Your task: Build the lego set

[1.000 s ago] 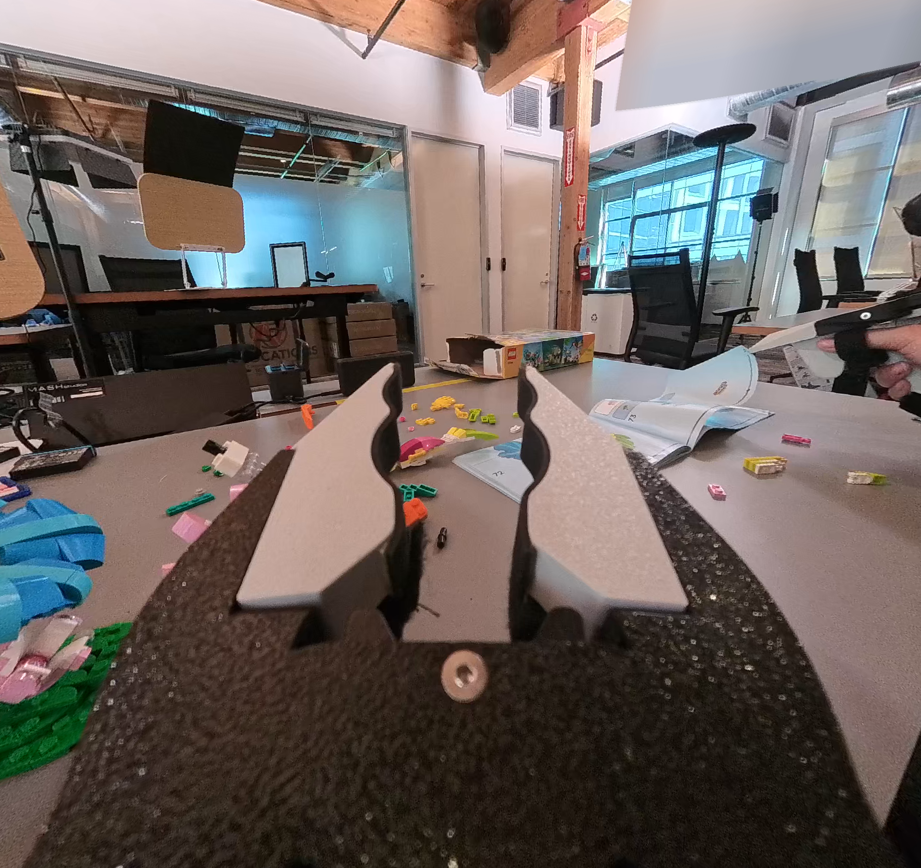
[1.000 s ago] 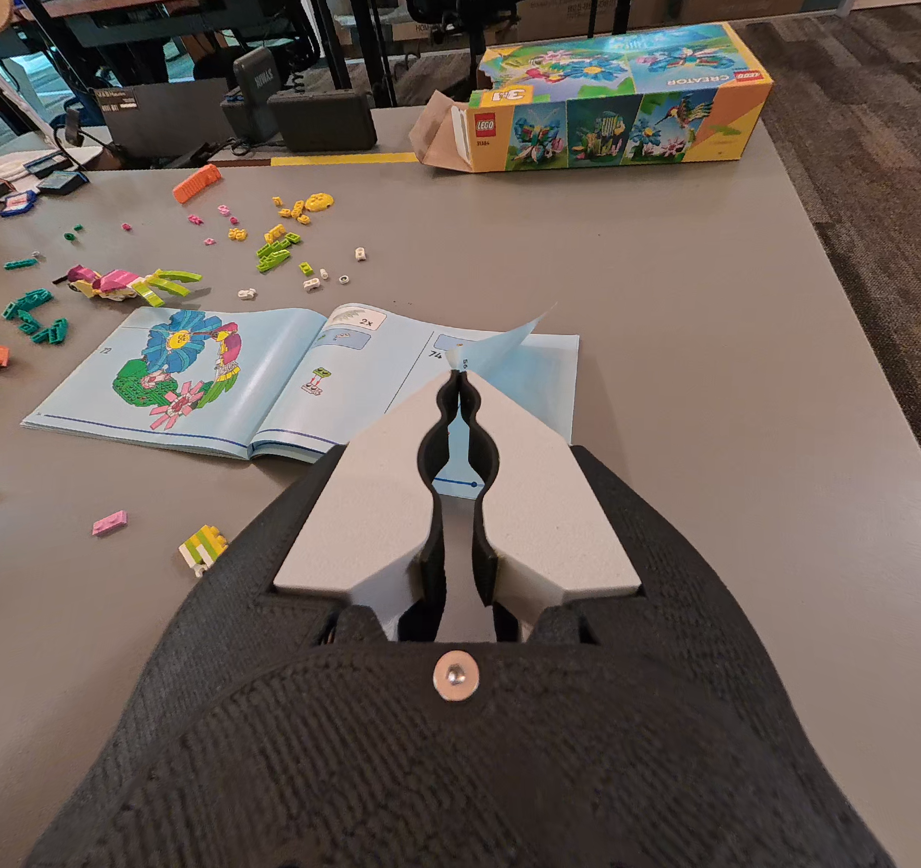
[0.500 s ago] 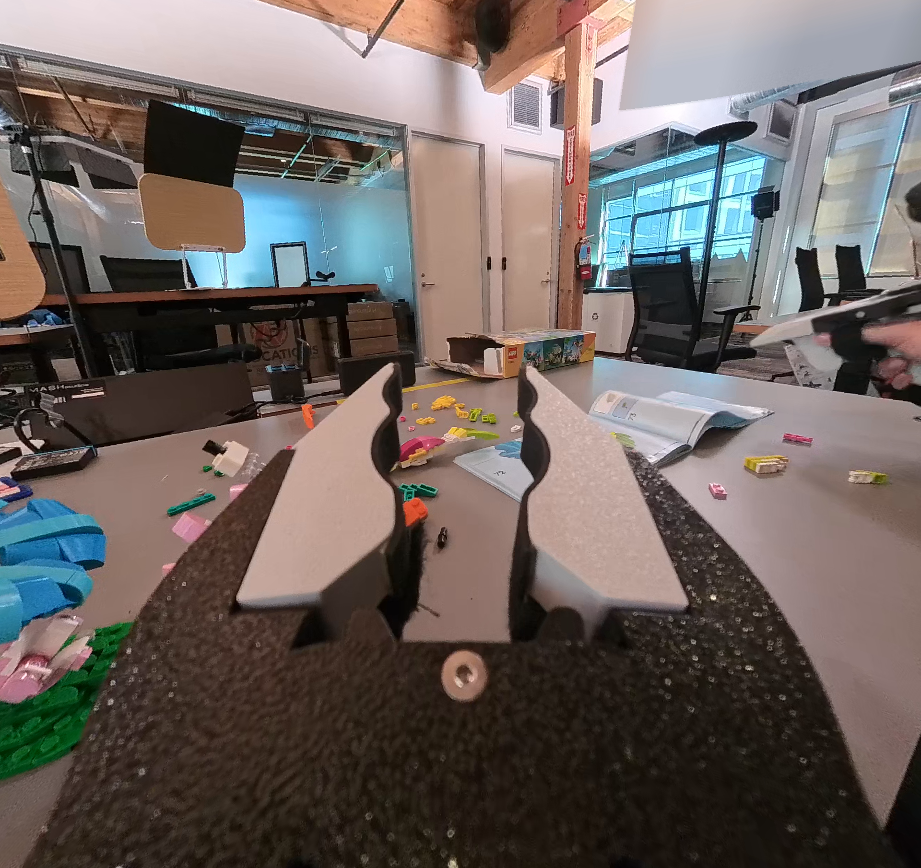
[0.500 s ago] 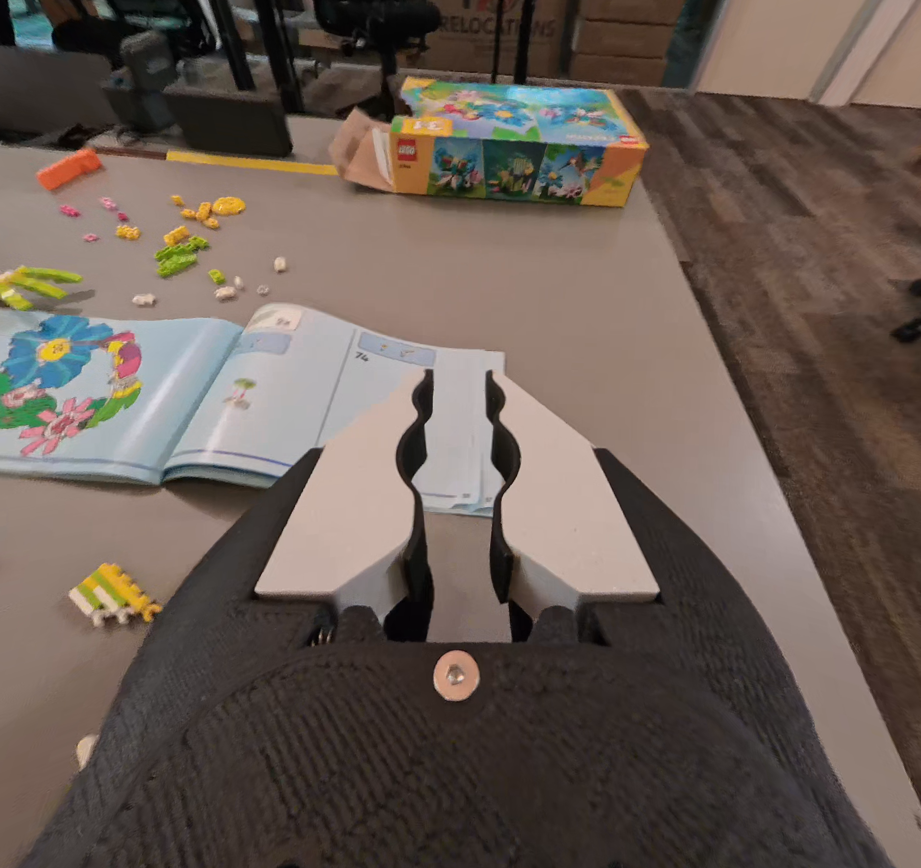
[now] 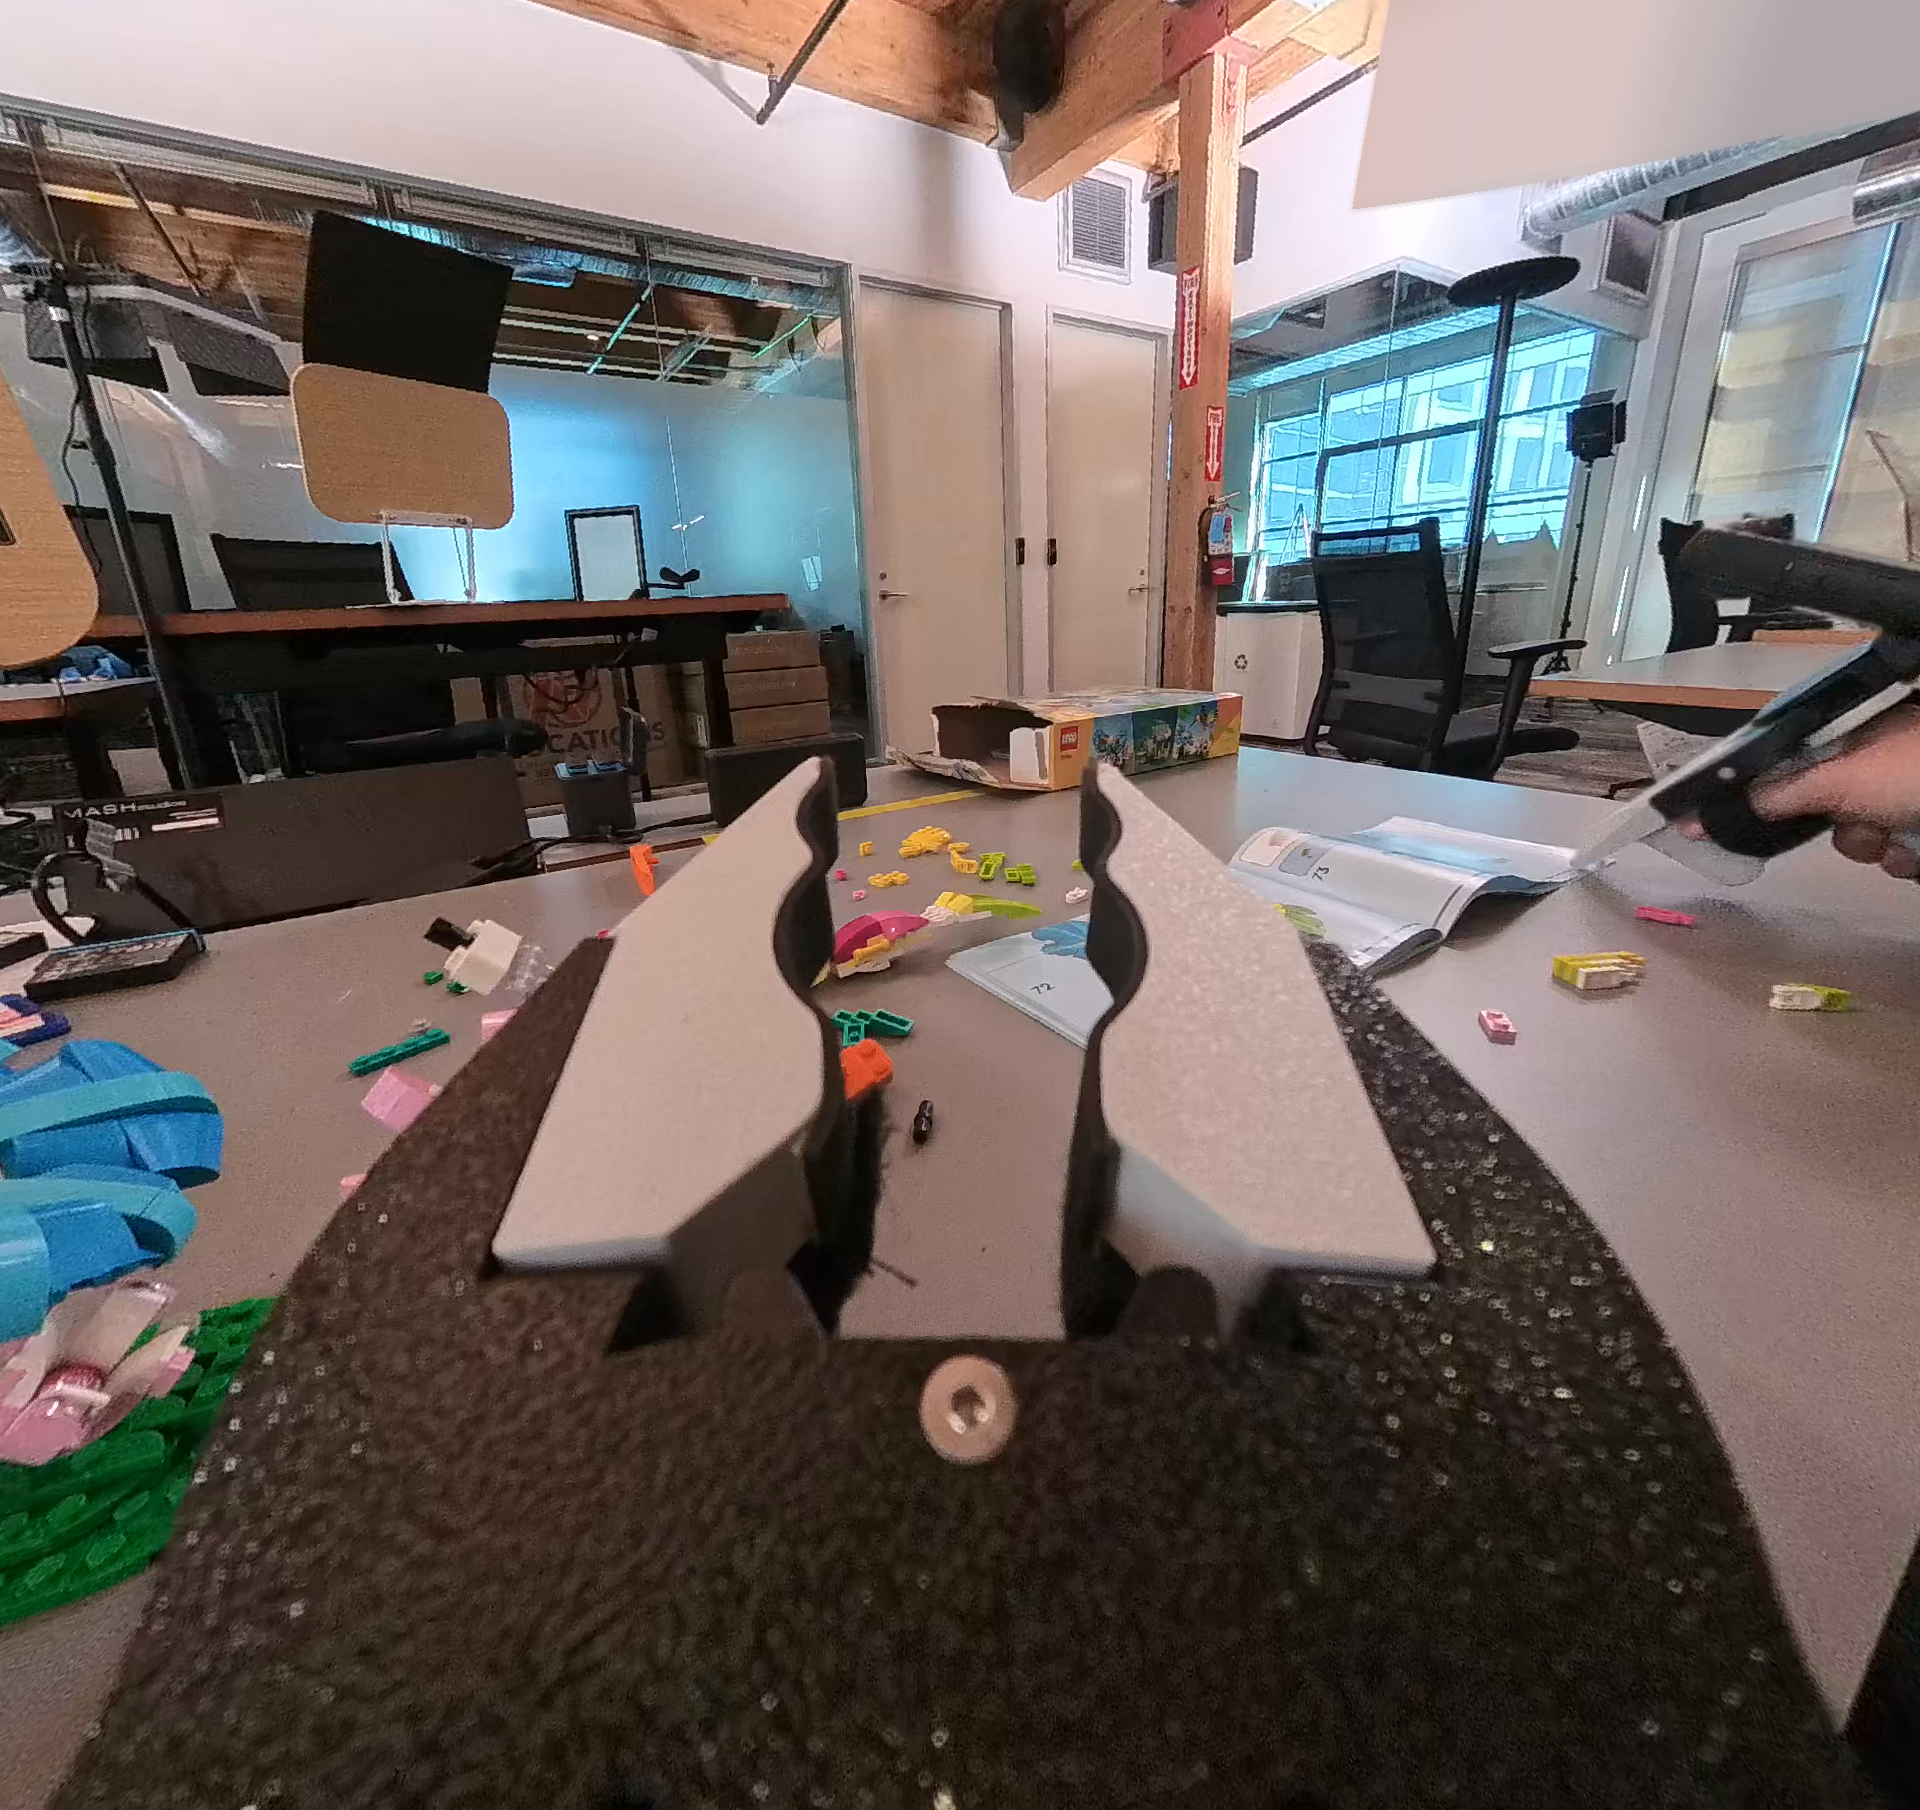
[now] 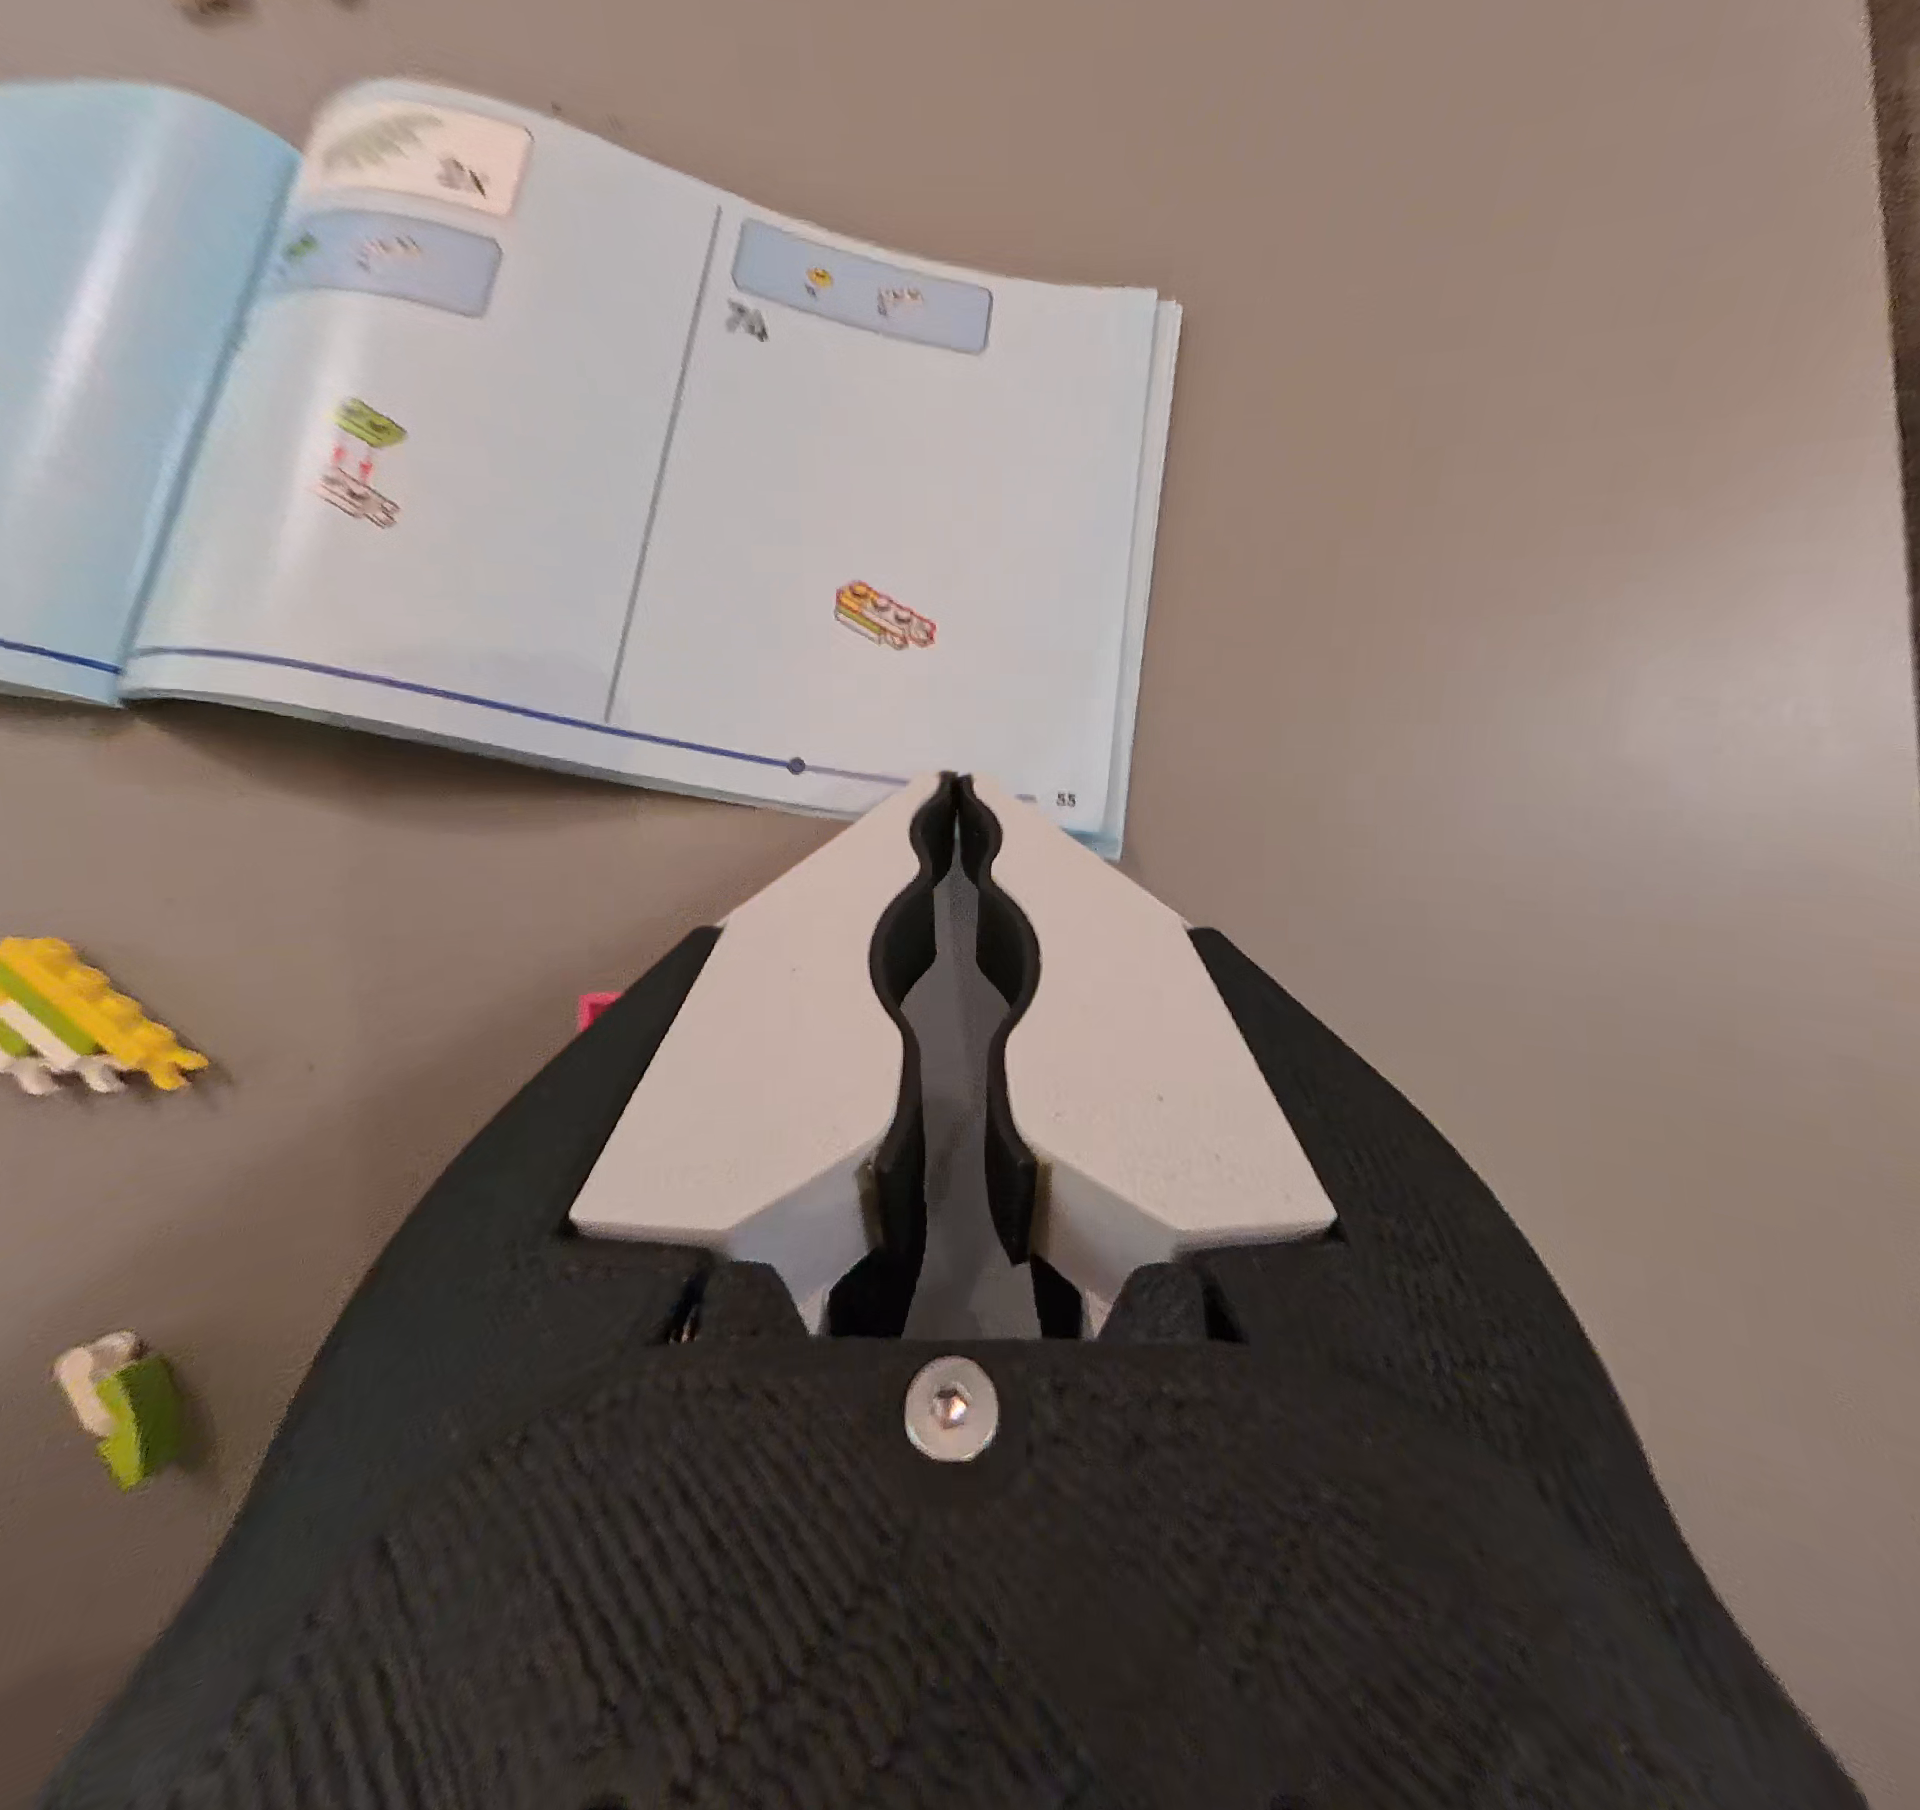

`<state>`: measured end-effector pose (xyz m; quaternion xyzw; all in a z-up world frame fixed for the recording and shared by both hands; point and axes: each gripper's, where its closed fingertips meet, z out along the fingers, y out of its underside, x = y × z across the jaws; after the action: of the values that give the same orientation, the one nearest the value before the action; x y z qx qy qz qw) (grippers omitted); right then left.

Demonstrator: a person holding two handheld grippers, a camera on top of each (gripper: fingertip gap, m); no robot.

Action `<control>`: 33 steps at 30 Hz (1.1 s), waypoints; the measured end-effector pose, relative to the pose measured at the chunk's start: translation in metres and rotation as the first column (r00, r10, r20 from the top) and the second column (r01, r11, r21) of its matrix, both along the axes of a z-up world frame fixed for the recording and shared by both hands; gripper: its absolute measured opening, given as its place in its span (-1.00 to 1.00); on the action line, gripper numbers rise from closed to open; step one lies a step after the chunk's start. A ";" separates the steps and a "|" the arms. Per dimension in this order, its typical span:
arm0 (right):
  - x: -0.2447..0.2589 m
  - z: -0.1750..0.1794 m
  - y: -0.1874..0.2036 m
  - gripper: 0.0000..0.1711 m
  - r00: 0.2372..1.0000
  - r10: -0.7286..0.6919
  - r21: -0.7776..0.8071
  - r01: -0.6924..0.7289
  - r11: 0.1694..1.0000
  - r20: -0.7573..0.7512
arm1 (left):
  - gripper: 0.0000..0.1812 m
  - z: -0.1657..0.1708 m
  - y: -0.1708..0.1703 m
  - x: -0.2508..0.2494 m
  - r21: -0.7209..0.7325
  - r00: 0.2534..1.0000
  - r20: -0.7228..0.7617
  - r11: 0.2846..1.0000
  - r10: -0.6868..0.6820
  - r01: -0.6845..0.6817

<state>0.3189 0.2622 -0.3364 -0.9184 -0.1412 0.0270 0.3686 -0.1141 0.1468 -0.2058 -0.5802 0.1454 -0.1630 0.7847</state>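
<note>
- Right gripper (image 6: 951,779): fingers closed tip to tip at the near edge of the open instruction booklet (image 6: 665,472), by its corner at about 5 o'clock on the page. Whether a leaf is pinched between the tips cannot be told; the tips cover the spot.
- Left gripper (image 5: 956,804): fingers open, nothing between them, held low over the grey surface (image 5: 1662,1189) and pointing toward 12 o'clock.
- Step in hand, as judged: handling the booklet page before the next piece is fetched. To do it well — take one leaf only at the corner, lift it in a low arc, and avoid dragging the whole booklet across the surface.
- Task pieces: loose bricks (image 5: 977,867) lie scattered at 12 o'clock ahead of the left gripper; a yellow, white and green striped sub-assembly (image 6: 83,1022) sits at 9 o'clock of the right gripper, a small green and white piece (image 6: 125,1397) nearer at 8 o'clock.
- The partly built blue and green model (image 5: 83,1241) is cut off by the left view's edge at 9 o'clock — its extent is unknown.
- A pink piece (image 6: 594,1010) is mostly hidden behind the right gripper's body.
- The set's box (image 5: 1101,737) lies open at the far side; its contents are not visible.
- Page drawings are blurred in the right wrist view; the pictured parts are hard to make out.
</note>
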 end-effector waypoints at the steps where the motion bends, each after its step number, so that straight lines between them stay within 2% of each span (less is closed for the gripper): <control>1: 0.002 -0.002 0.000 -1.00 1.000 -0.002 -0.007 0.002 1.000 0.009 | -0.51 0.000 0.000 0.000 0.000 1.000 0.000 1.000 0.000 0.000; 5: 0.010 0.005 0.001 -1.00 0.998 -0.036 0.015 0.035 0.999 0.051 | -0.51 0.000 0.000 -0.001 0.002 1.000 0.007 1.000 0.000 0.000; 8: -0.001 0.051 0.009 -1.00 0.994 0.006 0.262 -0.034 0.965 0.107 | -0.51 0.001 0.000 -0.001 0.002 1.000 0.011 1.000 0.001 -0.001; 10: -0.003 0.095 0.014 -0.88 0.987 -0.009 0.489 -0.072 0.869 0.160 | -0.50 0.000 0.000 -0.001 0.002 1.000 0.006 1.000 0.000 0.000; 13: -0.012 0.150 0.007 -0.72 0.994 0.055 0.766 -0.110 0.633 0.097 | -0.50 0.001 -0.001 -0.001 0.002 1.000 0.007 1.000 0.000 0.000; 15: -0.016 0.163 -0.002 -0.65 0.987 0.154 0.871 -0.118 0.477 0.050 | -0.50 0.001 0.000 -0.001 0.001 1.000 0.009 1.000 0.001 -0.001; 16: -0.011 0.159 -0.002 -0.61 0.986 0.165 0.888 -0.105 0.447 0.034 | -0.50 0.000 0.000 -0.001 0.001 1.000 0.009 1.000 0.001 -0.001; 19: 0.008 0.136 0.006 -0.52 0.992 0.129 0.886 -0.044 0.462 -0.018 | -0.50 0.000 0.000 -0.001 -0.002 1.000 0.004 1.000 0.003 -0.003; 22: 0.015 0.147 0.002 -0.52 0.986 0.152 0.914 0.001 0.406 -0.068 | -0.49 0.000 0.000 0.001 -0.002 1.000 0.000 1.000 -0.002 0.002; 26: 0.011 0.142 0.005 -0.52 0.982 0.181 0.904 -0.022 0.427 -0.061 | -0.47 0.000 0.001 0.001 -0.006 1.000 0.006 1.000 -0.007 0.007; 33: 0.000 0.142 0.001 -0.53 0.971 0.236 0.910 -0.068 0.408 -0.033 | -0.46 -0.003 0.003 0.002 -0.022 1.000 -0.010 1.000 0.004 -0.004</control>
<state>0.3184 0.2633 -0.1940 -0.5546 -0.1870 0.0521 0.8092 -0.1125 0.1498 -0.2087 -0.5897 0.1463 -0.1601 0.7780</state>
